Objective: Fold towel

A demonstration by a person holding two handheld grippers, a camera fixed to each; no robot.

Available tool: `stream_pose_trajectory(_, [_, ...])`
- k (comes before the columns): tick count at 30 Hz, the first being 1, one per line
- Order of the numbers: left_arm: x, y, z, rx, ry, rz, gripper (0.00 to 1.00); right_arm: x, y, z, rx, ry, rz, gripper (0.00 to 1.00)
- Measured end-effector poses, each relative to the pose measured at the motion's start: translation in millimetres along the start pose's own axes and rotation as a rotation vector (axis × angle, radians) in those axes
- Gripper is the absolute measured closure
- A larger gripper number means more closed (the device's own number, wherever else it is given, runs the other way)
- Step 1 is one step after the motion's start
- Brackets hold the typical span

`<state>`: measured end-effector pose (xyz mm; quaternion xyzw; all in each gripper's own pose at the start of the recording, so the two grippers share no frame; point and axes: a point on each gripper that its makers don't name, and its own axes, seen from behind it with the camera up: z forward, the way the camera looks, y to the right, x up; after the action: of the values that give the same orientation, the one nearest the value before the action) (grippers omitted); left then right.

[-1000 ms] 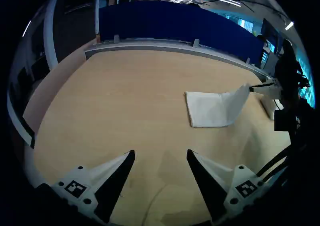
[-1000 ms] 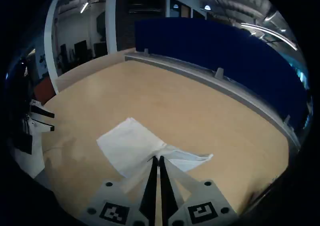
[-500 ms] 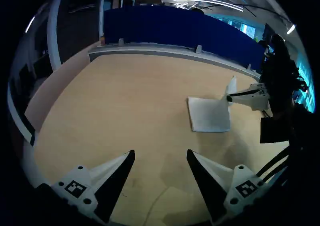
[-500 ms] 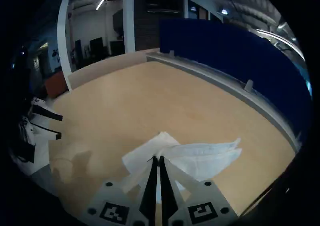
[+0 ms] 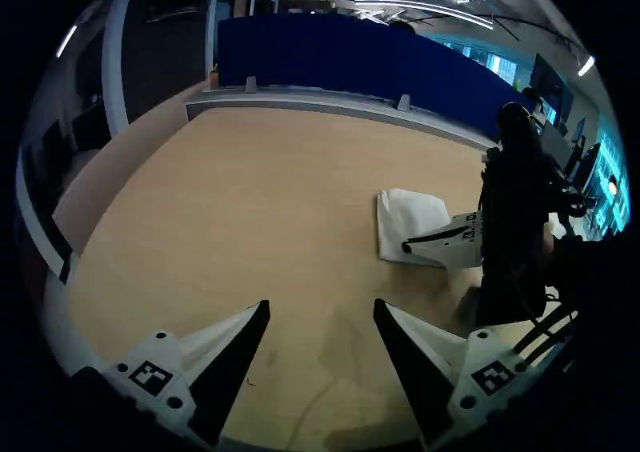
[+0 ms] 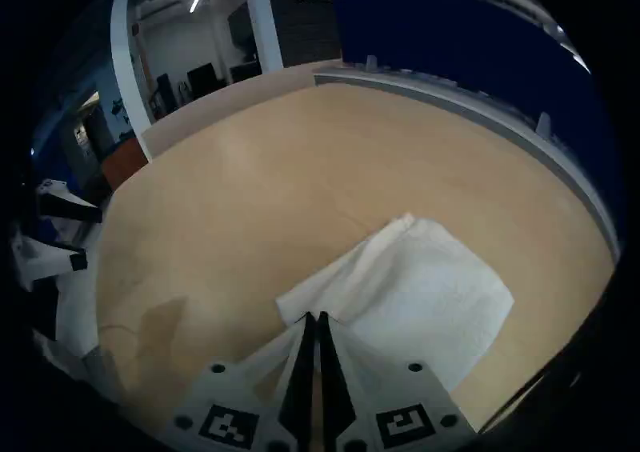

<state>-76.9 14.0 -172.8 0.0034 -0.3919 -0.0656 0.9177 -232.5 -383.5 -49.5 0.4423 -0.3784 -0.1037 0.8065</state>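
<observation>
Towel (image 6: 416, 292) lies folded and flat on the desk (image 5: 240, 196), a near-square white pad. In the right gripper view it spreads from the right claw (image 6: 312, 324) toward 1 and 2 o'clock. Its slightly longer side runs from the near corner up toward 2 o'clock. That claw is clenched, fingers pressed together right at the towel's near edge, apparently pinching the cloth there. The left claw (image 5: 320, 303) is released, fingers spread wide over bare desk. From it the towel sits at about 2 o'clock, well apart, with the right claw low across the towel's near side and a person (image 5: 512, 204) in dark clothing behind it. The right hand is plainly the nearer one, already at the cloth. One fold looks laid down. Any next fold would probably start from this gripped edge and carry across toward 1 o'clock, or need the left claw brought over first.
</observation>
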Motion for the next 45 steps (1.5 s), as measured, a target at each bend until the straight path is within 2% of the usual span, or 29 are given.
stream_pose_trajectory(3, [-1.0,0.0,0.4,-0.002,-0.003,-0.001,0.04,2.4,0.8,-4.4,0.003,0.002,-0.008,0.9])
stream_pose_trajectory(5, [-0.7,0.1,0.6,-0.003,-0.003,-0.001,0.04,4.0,0.7,-7.2,0.001,0.007,-0.018,0.74])
stream_pose_trajectory(7, [0.2,0.4,0.5,-0.004,-0.002,0.0,0.04,5.9,0.2,-10.8,0.0,0.014,-0.027,0.52])
stream_pose_trajectory(11, [2.4,1.6,0.3,-0.005,0.0,0.003,0.04,10.3,-1.7,-19.9,0.004,0.035,-0.038,0.19])
stream_pose_trajectory(13, [3.1,2.3,0.2,-0.005,0.001,0.004,0.04,12.1,-0.7,-24.3,-0.002,0.043,-0.041,0.09])
stream_pose_trajectory(17, [3.5,3.3,0.6,-0.005,0.001,0.007,0.04,12.2,6.7,-31.1,-0.031,0.052,-0.047,0.04])
stream_pose_trajectory(24, [3.0,3.8,1.6,-0.003,-0.001,0.004,0.04,1.7,20.7,-44.2,-0.074,0.05,-0.031,0.03])
stream_pose_trajectory(35, [4.2,7.3,3.6,-0.002,0.0,0.004,0.04,-41.0,36.5,-68.7,-0.136,-0.002,0.001,0.04])
stream_pose_trajectory(39, [4.3,9.7,3.8,-0.004,-0.001,0.006,0.04,-57.7,40.2,-70.6,-0.145,-0.026,0.019,0.1])
stream_pose_trajectory(45, [4.4,11.8,3.1,-0.003,-0.003,0.008,0.04,-67.6,44.6,-69.4,-0.148,-0.043,0.044,0.25])
